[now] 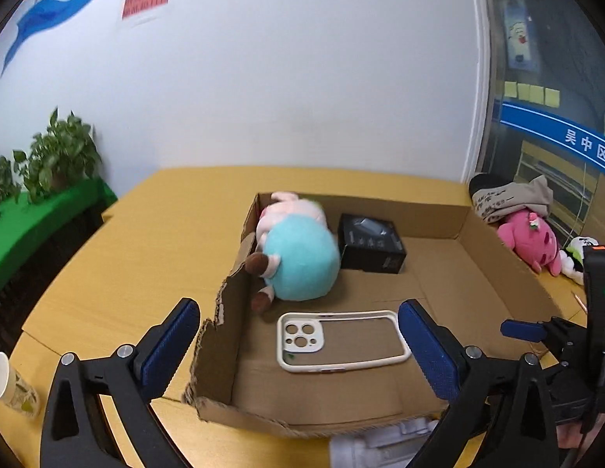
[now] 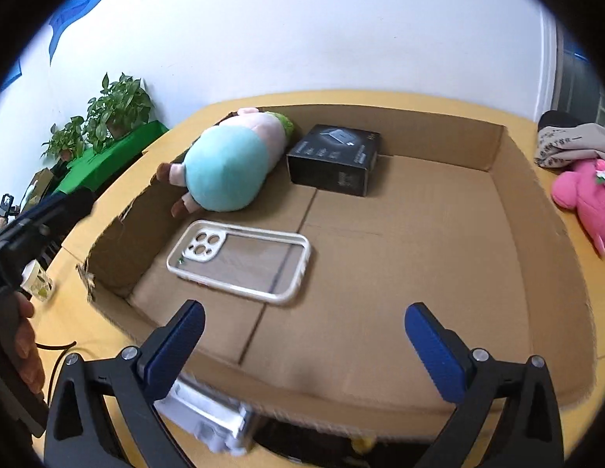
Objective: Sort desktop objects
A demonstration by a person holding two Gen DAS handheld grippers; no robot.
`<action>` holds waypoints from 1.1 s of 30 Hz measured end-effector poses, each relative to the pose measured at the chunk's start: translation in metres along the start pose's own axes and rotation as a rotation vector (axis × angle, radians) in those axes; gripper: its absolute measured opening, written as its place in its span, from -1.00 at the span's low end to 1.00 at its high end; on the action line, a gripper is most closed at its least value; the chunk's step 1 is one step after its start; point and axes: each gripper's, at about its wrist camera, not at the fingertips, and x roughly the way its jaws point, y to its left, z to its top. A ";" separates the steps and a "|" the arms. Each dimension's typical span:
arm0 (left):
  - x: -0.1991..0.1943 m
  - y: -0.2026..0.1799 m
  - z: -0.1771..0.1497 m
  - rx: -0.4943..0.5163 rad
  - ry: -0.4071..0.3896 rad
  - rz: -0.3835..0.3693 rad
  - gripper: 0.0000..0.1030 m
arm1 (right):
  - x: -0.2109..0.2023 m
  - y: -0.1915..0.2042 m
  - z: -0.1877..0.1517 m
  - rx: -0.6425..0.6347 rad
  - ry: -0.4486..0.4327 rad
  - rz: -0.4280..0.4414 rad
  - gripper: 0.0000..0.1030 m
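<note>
We see yellow table point(image 1: 107, 273): cardboard tray point(image 1: 478, 273) center, paper cup point(image 1: 10, 386) lower left, pink plush point(image 1: 530, 240) and folded cloth point(image 1: 509, 199) right edge.

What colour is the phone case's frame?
Off-white phone case, clear back; right wrist view shows it best.

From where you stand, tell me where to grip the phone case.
Take the phone case by its long rims, coming straight down, fingers spanning its narrow width. It lies flat and open-side up in the box, so only the thin raised rim gives purchase. The right gripper looks nearest.
</note>
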 end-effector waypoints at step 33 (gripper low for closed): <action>-0.015 -0.028 -0.011 0.021 0.048 0.036 1.00 | -0.043 -0.009 -0.003 -0.028 -0.073 -0.086 0.99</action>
